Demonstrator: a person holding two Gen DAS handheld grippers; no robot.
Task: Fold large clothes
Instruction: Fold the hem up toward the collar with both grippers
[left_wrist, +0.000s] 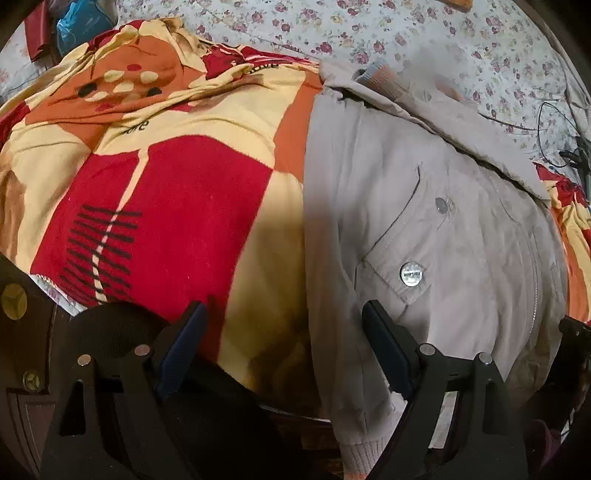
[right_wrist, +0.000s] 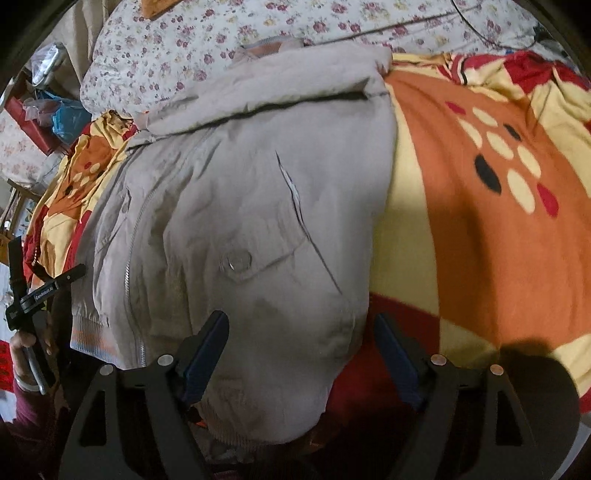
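Observation:
A beige zip jacket (left_wrist: 424, 206) lies flat, front up, on a red, orange and yellow blanket (left_wrist: 177, 192); its sleeves look folded in across the top. It also shows in the right wrist view (right_wrist: 236, 206). My left gripper (left_wrist: 284, 317) is open and empty over the jacket's left hem edge, one finger over the blanket, one over the jacket. My right gripper (right_wrist: 299, 328) is open and empty over the jacket's right hem corner. The left gripper (right_wrist: 33, 295) shows at the far left of the right wrist view, held in a hand.
The blanket (right_wrist: 480, 206) covers a bed with a floral sheet (left_wrist: 406, 33). Black cables (left_wrist: 565, 144) lie on the sheet to the right. Red and blue items (left_wrist: 70, 26) are piled beyond the bed's far left corner.

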